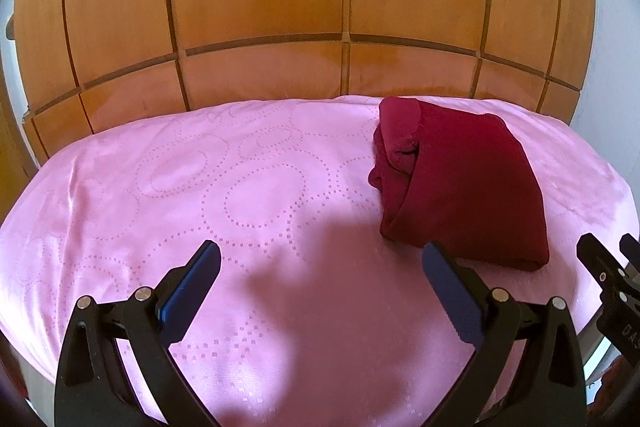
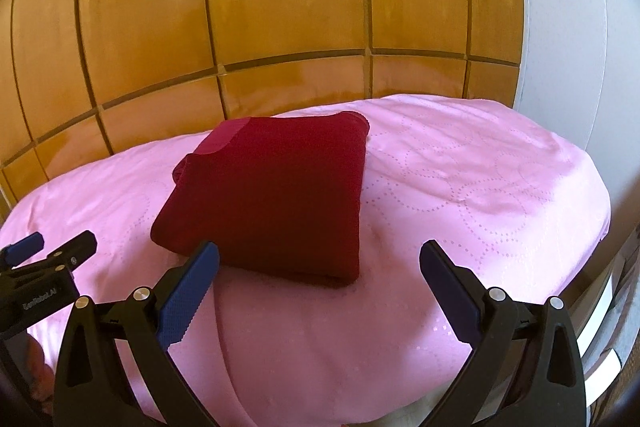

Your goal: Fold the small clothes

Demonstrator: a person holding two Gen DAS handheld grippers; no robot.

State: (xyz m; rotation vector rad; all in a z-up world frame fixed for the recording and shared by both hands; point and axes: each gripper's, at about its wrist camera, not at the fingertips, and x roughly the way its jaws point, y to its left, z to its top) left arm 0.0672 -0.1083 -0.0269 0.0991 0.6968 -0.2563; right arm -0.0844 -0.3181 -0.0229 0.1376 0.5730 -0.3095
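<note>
And here we are with the dark red knitted garment (image 2: pixel 276 199) lying folded into a compact, roughly square bundle on the pink surface cloth with dotted ring patterns (image 2: pixel 460 187), and it looks very tidy from the right wrist view. Behind the garment rises the panelled orange-brown wooden wall (image 2: pixel 240 7). The right tongs (image 2: pixel 319 261) hang spread wide just on the near side of the garment, blue pads gripping nothing, one pad overlapping its near corner in the view, though contact is hard to judge. The left tongs (image 1: pixel 321 261) are also wide apart and empty, sitting off to the garment's left, over bare cloth and their own shadow. From the left wrist view the garment's left edge shows loose rolled layers and a lighter band poking out, so that side is less neat. My read: the folding of this 1 piece is essentially finished, both tongs free of it. The next move likely calls for tucking that untidy left edge, or lifting the bundle from underneath with both tongs so the layers do not spill open.
</note>
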